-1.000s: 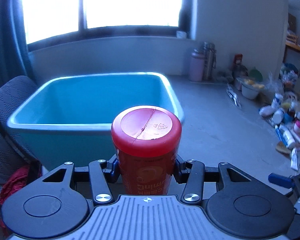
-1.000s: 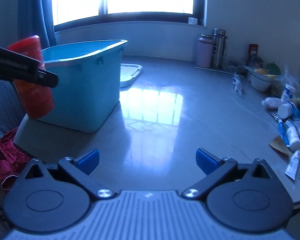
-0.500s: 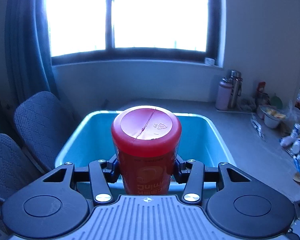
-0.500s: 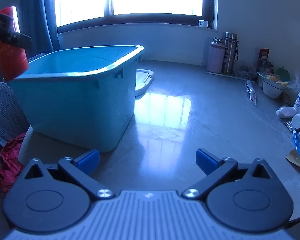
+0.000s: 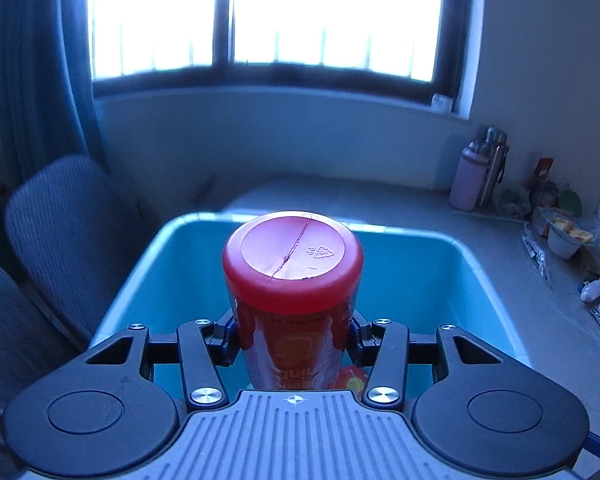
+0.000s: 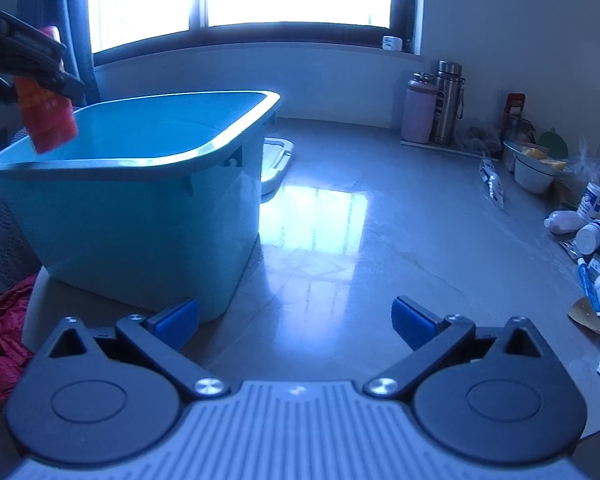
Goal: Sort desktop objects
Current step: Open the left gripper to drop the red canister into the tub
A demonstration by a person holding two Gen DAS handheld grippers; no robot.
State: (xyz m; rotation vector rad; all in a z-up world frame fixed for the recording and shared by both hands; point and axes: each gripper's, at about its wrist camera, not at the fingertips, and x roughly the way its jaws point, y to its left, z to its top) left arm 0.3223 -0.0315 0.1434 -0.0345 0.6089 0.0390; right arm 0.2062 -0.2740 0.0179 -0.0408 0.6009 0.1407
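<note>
My left gripper [image 5: 294, 338] is shut on a red canister [image 5: 294, 280] with a red lid, held upright above the open teal bin [image 5: 476, 276]. In the right wrist view the same red canister [image 6: 48, 120] hangs over the near left rim of the teal bin [image 6: 140, 208], under the dark body of the left gripper. My right gripper [image 6: 296, 320] stands open over the bare grey tabletop [image 6: 380, 248], to the right of the bin, with nothing between its blue pads [image 6: 412, 318].
Small bottles and tubes [image 6: 592, 248] crowd the table's right edge, with a white bowl [image 6: 534, 172] and two flasks [image 6: 436, 104] behind. A white tray [image 6: 278, 160] lies behind the bin. Grey chairs [image 5: 68, 232] stand left of it, a red cloth [image 6: 4, 320] below.
The left gripper carried the red canister up and forward, from in front of the bin's near wall to above its opening. The right gripper shifted slightly; its jaws stayed open.
</note>
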